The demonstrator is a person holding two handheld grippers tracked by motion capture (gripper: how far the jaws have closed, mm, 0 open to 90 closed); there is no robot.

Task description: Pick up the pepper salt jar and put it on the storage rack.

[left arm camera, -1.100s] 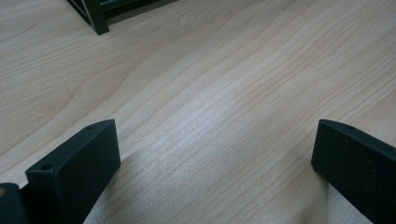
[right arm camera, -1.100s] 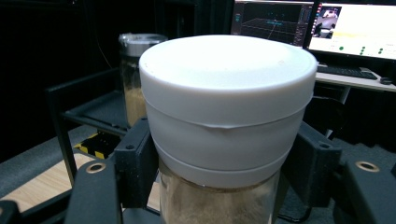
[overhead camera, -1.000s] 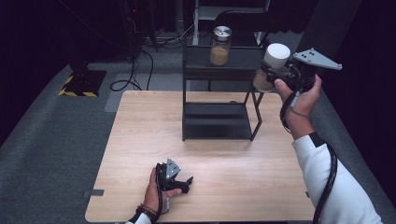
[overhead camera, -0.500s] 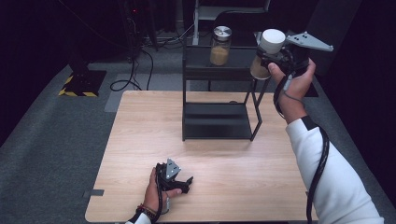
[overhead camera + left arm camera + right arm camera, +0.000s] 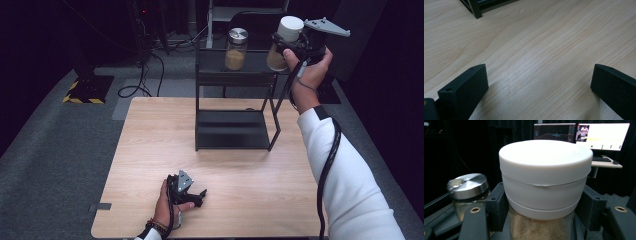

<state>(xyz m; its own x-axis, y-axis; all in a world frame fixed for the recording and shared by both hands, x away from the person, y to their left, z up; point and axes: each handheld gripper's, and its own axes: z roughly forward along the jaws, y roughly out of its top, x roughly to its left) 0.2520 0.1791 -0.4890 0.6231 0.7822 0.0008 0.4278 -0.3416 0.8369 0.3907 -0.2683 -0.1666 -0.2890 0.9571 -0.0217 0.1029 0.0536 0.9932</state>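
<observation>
My right gripper [image 5: 289, 44] is shut on a glass jar with a white lid [image 5: 283, 39], holding it upright over the right end of the black shelf's top level [image 5: 215, 62]. In the right gripper view the white-lidded jar [image 5: 545, 182] sits between both pads, tan powder showing in its glass. A second jar with a silver metal lid [image 5: 236, 48] stands on the shelf's top to the left, also seen as the silver-lidded jar [image 5: 467, 188]. My left gripper [image 5: 200, 196] rests open on the wooden table [image 5: 150, 150] near its front edge, jaws wide over bare wood [image 5: 536, 70].
The black two-level shelf has a lower tray [image 5: 232, 130] resting on the table's far half. A shelf leg [image 5: 475, 10] shows ahead of the left gripper. Monitors [image 5: 602, 136] on a desk stand behind the shelf. Dark floor with cables [image 5: 145, 70] surrounds the table.
My right hand carried the white-lidded jar left and slightly up, from beside the shelf's right end to over its top level. The left hand stayed put.
</observation>
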